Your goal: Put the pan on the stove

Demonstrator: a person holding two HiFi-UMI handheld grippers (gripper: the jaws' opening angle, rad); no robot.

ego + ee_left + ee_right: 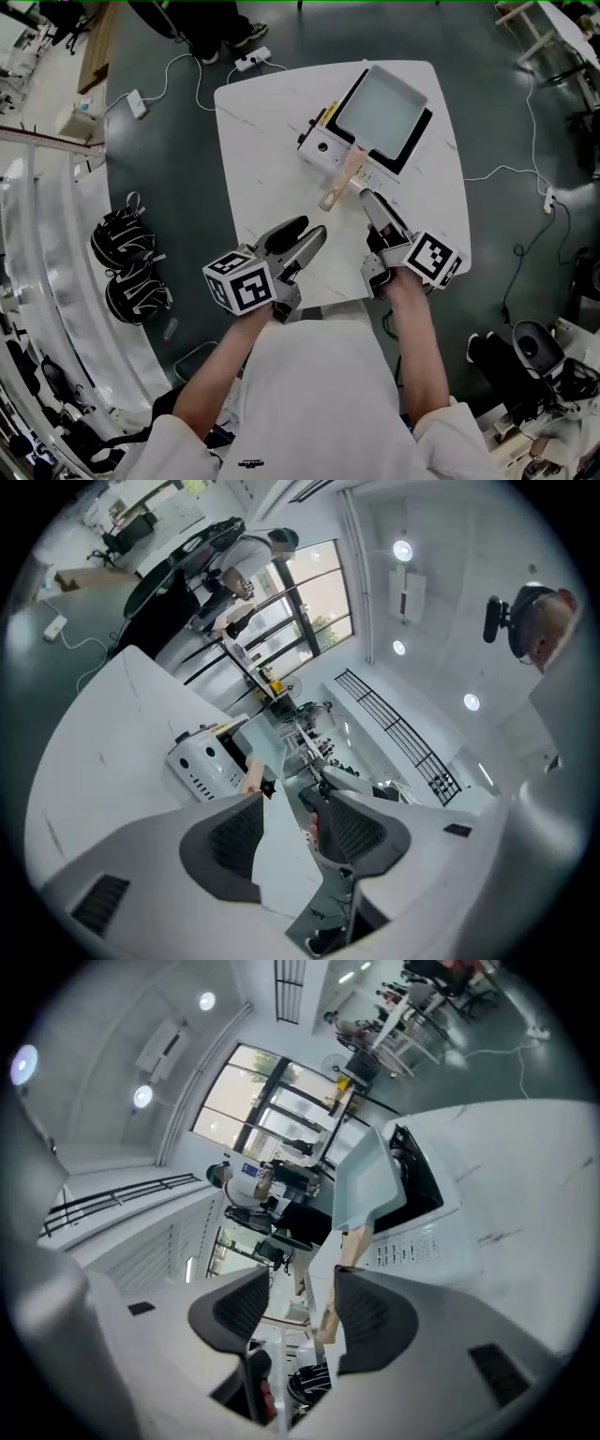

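Observation:
A square pale pan (380,108) sits on the black top of a white portable stove (321,145) at the far right of the white table (262,187). Its wooden handle (342,178) points back toward me. My right gripper (375,204) hovers just right of the handle's end, open and apart from it. My left gripper (305,234) is open over the table's near middle, holding nothing. The left gripper view has the stove (202,761) and handle (251,778) beyond the open left gripper (286,803). The right gripper view shows the pan (366,1185) and handle (352,1246) ahead of the right gripper (300,1302).
Two dark backpacks (127,267) lie on the floor left of the table. A power strip (251,61) and cables run behind the table's far edge, and another cable trails on the right. People and desks stand farther back in the room.

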